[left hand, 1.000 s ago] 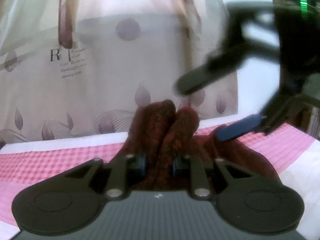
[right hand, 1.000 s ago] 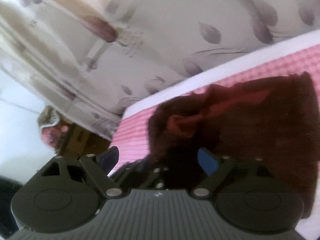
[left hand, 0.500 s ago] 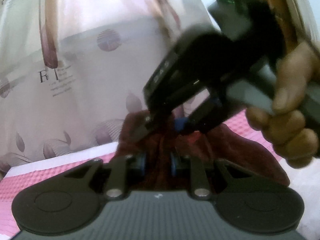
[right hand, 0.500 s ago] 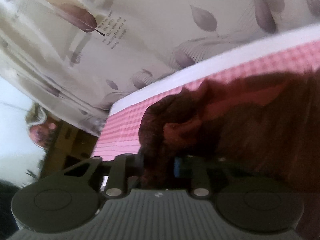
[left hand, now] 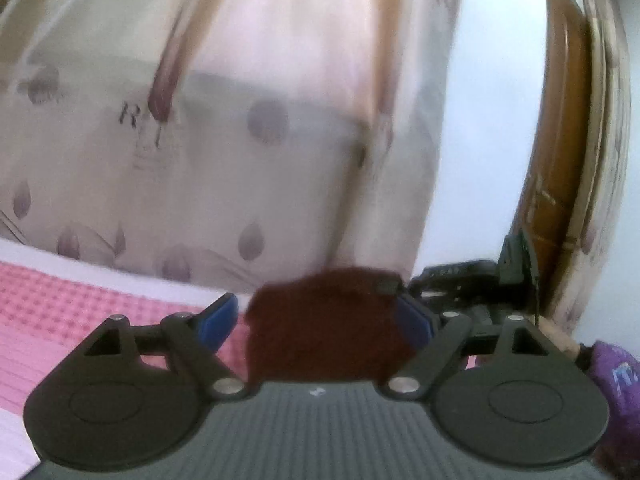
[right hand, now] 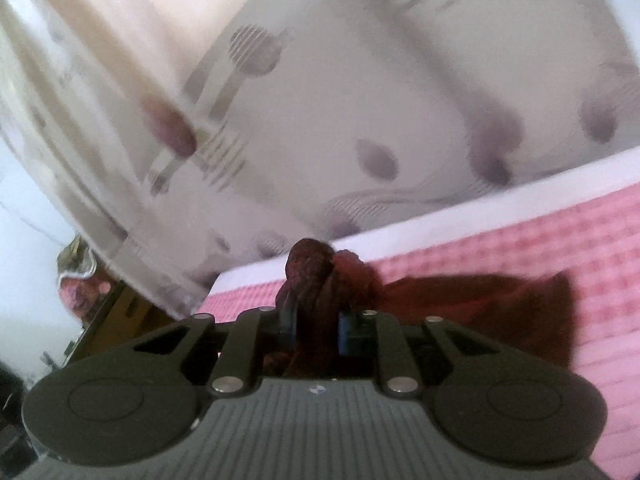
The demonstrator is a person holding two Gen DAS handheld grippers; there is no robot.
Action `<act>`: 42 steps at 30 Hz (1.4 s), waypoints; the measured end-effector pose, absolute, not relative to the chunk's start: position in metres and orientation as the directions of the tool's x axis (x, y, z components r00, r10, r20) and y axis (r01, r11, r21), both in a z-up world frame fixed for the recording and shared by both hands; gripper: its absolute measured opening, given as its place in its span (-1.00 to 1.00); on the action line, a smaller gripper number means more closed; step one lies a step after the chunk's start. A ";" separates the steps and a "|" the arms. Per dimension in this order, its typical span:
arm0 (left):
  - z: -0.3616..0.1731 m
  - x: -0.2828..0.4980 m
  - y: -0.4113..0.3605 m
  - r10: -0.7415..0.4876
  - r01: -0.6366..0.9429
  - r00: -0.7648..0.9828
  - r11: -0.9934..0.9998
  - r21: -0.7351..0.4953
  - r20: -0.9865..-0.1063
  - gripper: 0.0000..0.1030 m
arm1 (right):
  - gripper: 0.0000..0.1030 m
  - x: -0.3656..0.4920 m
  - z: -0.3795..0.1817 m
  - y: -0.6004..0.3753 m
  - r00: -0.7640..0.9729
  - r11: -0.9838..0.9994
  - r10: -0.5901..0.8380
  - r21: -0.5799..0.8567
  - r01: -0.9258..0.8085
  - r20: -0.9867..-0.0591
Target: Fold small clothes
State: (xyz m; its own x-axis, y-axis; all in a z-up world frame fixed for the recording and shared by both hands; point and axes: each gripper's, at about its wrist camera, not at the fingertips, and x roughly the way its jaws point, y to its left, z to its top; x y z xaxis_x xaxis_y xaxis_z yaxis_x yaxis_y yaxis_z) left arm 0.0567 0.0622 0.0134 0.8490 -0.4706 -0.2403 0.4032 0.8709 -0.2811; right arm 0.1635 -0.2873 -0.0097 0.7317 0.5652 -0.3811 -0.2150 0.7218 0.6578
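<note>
Left wrist view: the left gripper [left hand: 320, 320] is opening, its blue pads clear of the dark red garment [left hand: 324, 324] at lower centre.

Right wrist view: the right gripper [right hand: 314, 326] is closing, clenched on a bunched fold of the garment [right hand: 312, 268] at centre, over the pink bedsheet [right hand: 520, 248]. It looks light, limp and soft; an edge or corner is probably the best hold.

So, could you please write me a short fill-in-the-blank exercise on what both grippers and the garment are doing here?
1. The dark red garment is pinched by the ____ gripper.
2. The left gripper has its jaws spread and grips ____.
3. The garment lies on a ____ checked cover.
4. Behind the bed hangs a curtain printed with ____.

Missing words: right; nothing; pink; leaves
</note>
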 end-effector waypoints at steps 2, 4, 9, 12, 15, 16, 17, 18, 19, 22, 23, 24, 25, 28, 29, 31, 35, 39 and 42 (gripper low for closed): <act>0.004 0.063 0.046 -0.510 0.448 0.817 0.855 -0.261 -0.268 0.66 | -0.57 0.166 -0.020 -0.308 0.748 0.723 0.546 0.662 -0.195 -0.376; -0.006 0.064 0.021 -0.536 0.493 0.793 0.844 -0.209 -0.290 0.65 | -0.57 0.168 -0.034 -0.325 0.760 0.729 0.528 0.662 -0.176 -0.379; -0.020 0.069 -0.032 -0.603 0.594 0.735 0.793 -0.135 -0.310 0.65 | -0.57 0.165 -0.075 -0.351 0.775 0.704 0.527 0.690 -0.168 -0.348; -0.029 0.071 -0.053 -0.653 0.648 0.683 0.748 -0.140 -0.328 0.65 | -0.57 0.161 -0.095 -0.362 0.780 0.674 0.544 0.715 -0.185 -0.311; -0.044 0.073 -0.070 -0.704 0.704 0.612 0.693 -0.157 -0.361 0.65 | -0.57 0.161 -0.110 -0.368 0.783 0.633 0.563 0.748 -0.201 -0.266; -0.049 0.071 -0.076 -0.714 0.720 0.595 0.678 -0.151 -0.370 0.65 | -0.57 0.162 -0.115 -0.369 0.784 0.621 0.568 0.756 -0.209 -0.250; -0.054 0.068 -0.082 -0.716 0.730 0.583 0.669 -0.140 -0.383 0.65 | -0.57 0.163 -0.119 -0.369 0.786 0.610 0.571 0.763 -0.214 -0.236; -0.060 0.069 -0.087 -0.720 0.741 0.566 0.658 -0.135 -0.402 0.65 | -0.57 0.164 -0.122 -0.369 0.788 0.600 0.573 0.770 -0.218 -0.224; -0.067 0.070 -0.092 -0.731 0.756 0.535 0.638 -0.147 -0.425 0.65 | -0.56 0.166 -0.126 -0.370 0.793 0.596 0.568 0.775 -0.212 -0.220; -0.087 0.073 -0.108 -0.716 0.771 0.476 0.619 -0.150 -0.511 0.65 | -0.56 0.175 -0.138 -0.371 0.799 0.585 0.560 0.787 -0.196 -0.217; -0.093 0.072 -0.111 -0.716 0.773 0.457 0.613 -0.162 -0.527 0.65 | -0.56 0.178 -0.140 -0.371 0.798 0.585 0.561 0.787 -0.195 -0.219; -0.098 0.074 -0.113 -0.720 0.773 0.443 0.609 -0.180 -0.535 0.65 | -0.55 0.180 -0.142 -0.371 0.797 0.586 0.562 0.787 -0.195 -0.221; -0.100 0.075 -0.113 -0.719 0.769 0.442 0.612 -0.186 -0.537 0.65 | -0.54 0.182 -0.144 -0.371 0.794 0.594 0.562 0.781 -0.193 -0.231; -0.102 0.077 -0.115 -0.722 0.771 0.440 0.608 -0.187 -0.534 0.65 | -0.23 0.175 -0.141 -0.380 0.805 0.589 0.547 0.788 -0.177 -0.228; -0.102 0.079 -0.117 -0.719 0.773 0.442 0.609 -0.178 -0.536 0.65 | -0.23 0.168 -0.133 -0.383 0.821 0.612 0.526 0.769 -0.183 -0.223; -0.102 0.077 -0.118 -0.716 0.777 0.446 0.608 -0.164 -0.537 0.65 | -0.23 0.151 -0.112 -0.387 0.847 0.675 0.483 0.711 -0.198 -0.223; -0.101 0.070 -0.119 -0.710 0.780 0.454 0.609 -0.146 -0.538 0.65 | -0.23 0.121 -0.075 -0.378 0.765 0.669 0.608 0.656 -0.349 -0.213; -0.101 0.068 -0.120 -0.707 0.776 0.462 0.614 -0.143 -0.535 0.65 | -0.12 0.108 -0.075 -0.356 0.645 0.663 0.680 0.669 -0.336 -0.349; -0.102 0.067 -0.120 -0.704 0.776 0.466 0.616 -0.134 -0.536 0.65 | 0.00 0.103 -0.078 -0.345 0.601 0.656 0.701 0.678 -0.333 -0.384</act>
